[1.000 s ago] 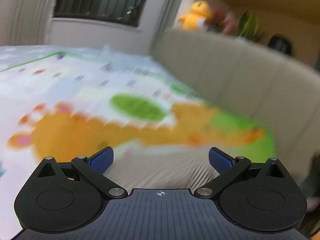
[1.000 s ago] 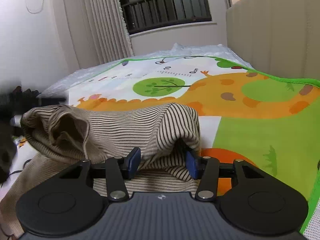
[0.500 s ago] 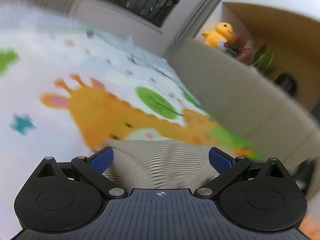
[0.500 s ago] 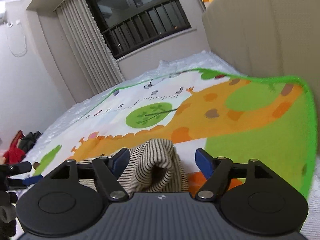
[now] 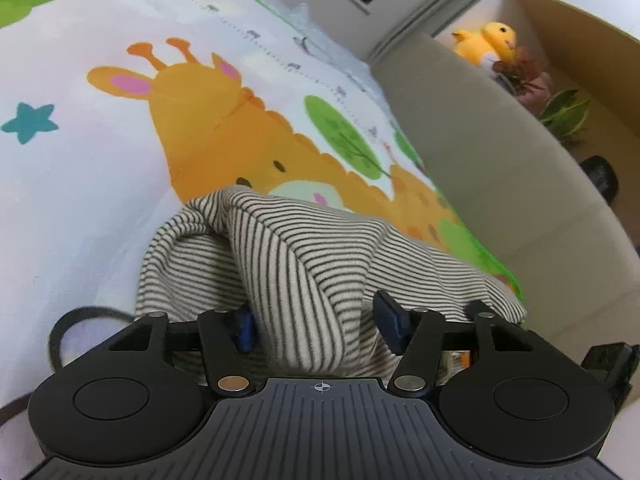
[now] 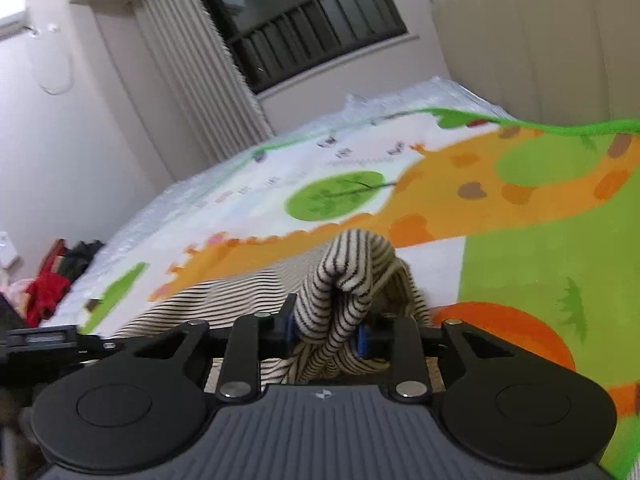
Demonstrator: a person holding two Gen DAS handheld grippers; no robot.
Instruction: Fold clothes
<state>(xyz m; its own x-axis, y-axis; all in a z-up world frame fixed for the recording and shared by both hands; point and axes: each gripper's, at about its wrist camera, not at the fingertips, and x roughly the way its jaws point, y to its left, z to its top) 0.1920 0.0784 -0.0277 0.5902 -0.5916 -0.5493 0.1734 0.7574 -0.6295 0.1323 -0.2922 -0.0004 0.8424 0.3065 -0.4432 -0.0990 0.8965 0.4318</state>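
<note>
Where it lies bunched on the colourful giraffe-print play mat (image 5: 100, 168), the cream knit garment with thin black stripes (image 5: 288, 256) rises in a fold between both tools. The left gripper (image 5: 316, 326) has its blue-padded fingers (image 5: 243, 326) partly closed with a ridge of the fabric between them. The right gripper (image 6: 325, 330) pinches a thick bunched roll of the same cloth (image 6: 344, 280) tightly. A beige padded headboard (image 5: 500, 184) borders the mat, with a yellow plush duck (image 5: 486, 42) on the shelf behind.
</note>
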